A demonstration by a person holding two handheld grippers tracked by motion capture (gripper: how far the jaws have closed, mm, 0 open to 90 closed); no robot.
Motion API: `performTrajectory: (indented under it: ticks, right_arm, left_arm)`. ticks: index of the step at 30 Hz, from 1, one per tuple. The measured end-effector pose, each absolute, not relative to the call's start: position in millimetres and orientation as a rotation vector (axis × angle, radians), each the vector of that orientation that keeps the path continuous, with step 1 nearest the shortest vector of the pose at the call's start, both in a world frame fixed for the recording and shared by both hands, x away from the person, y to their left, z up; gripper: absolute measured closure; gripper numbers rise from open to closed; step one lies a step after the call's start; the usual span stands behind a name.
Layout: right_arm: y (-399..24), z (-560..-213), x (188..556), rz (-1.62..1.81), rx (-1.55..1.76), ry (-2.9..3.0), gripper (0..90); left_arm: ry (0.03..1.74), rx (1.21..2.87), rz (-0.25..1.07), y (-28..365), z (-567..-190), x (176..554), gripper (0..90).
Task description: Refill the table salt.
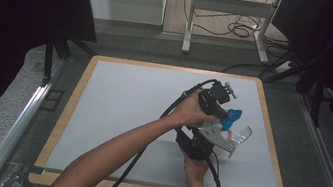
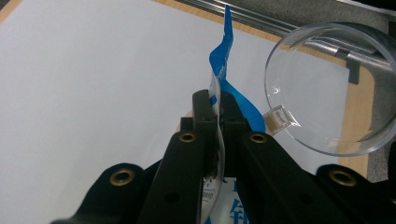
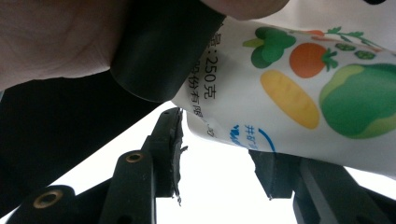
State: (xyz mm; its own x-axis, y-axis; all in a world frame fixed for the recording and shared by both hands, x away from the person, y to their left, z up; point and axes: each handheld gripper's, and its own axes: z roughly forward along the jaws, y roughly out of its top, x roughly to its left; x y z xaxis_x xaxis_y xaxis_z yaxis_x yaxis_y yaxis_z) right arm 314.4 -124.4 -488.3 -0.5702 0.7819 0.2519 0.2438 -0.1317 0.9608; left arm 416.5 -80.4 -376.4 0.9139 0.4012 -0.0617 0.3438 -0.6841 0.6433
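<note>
We see the left gripper point(image 2: 219, 109) pinching the blue-and-white packet point(image 2: 224, 70) at its edge, held above the grey surface point(image 1: 116, 111) just beside a clear cup point(image 2: 327, 88). Our right gripper point(image 3: 217, 154) stands partly apart, with the packet's printed end point(image 3: 299, 88) just above its jaws, not clamped.

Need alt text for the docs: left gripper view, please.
The left hand-held gripper is shut on the edge of a blue and white pouch, which stands up from its black jaws over a pale table. A clear round dish sits to the right near the table's wooden edge.
</note>
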Motion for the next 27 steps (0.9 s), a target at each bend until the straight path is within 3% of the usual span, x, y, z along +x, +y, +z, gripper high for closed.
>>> performTrajectory:
  ticks: [27]
  right_arm:
    - [-120.2,-491.2,314.0,1.739,1.132,1.749,56.6]
  left_arm:
    - [0.538,2.378,0.103,-74.5,-379.8,416.6,89.2]
